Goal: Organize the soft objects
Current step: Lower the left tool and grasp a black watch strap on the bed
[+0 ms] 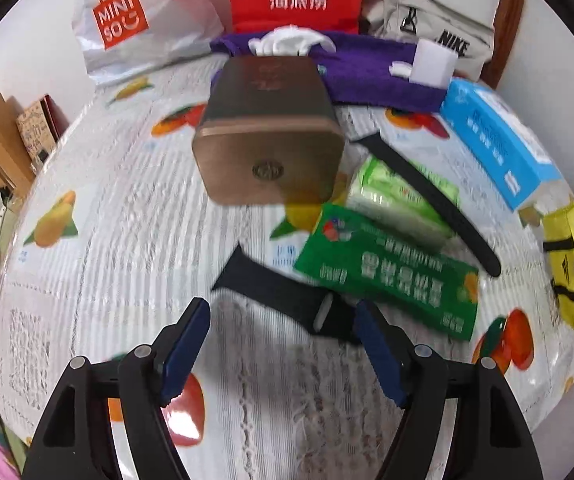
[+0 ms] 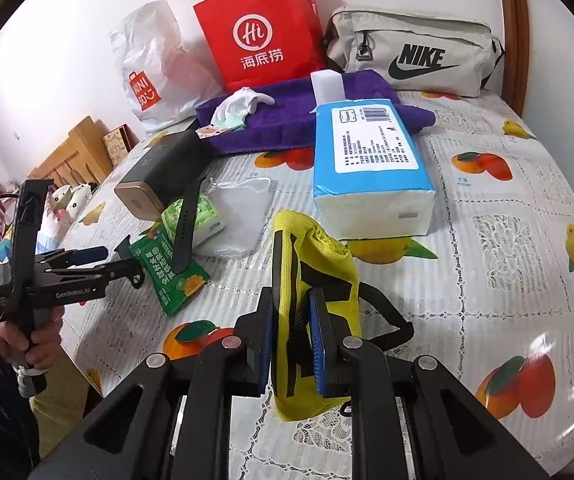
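Two jaws told different stories. The right gripper (image 2: 291, 344) had its jaws clamped on the yellow pouch (image 2: 315, 280), low centre of the right wrist view, lifted off the counter (image 2: 507, 208). The pouch looked light and floppy (its black strap (image 2: 387, 320) dangled loose), so a pinch across the fabric body seemed soundest. The left gripper (image 1: 283, 320) stood wide open and empty above a black watch band (image 1: 271, 284), limp and thin, best taken across its width. Beyond lay the blue tissue pack (image 2: 371, 168) and purple towel (image 2: 287, 120).
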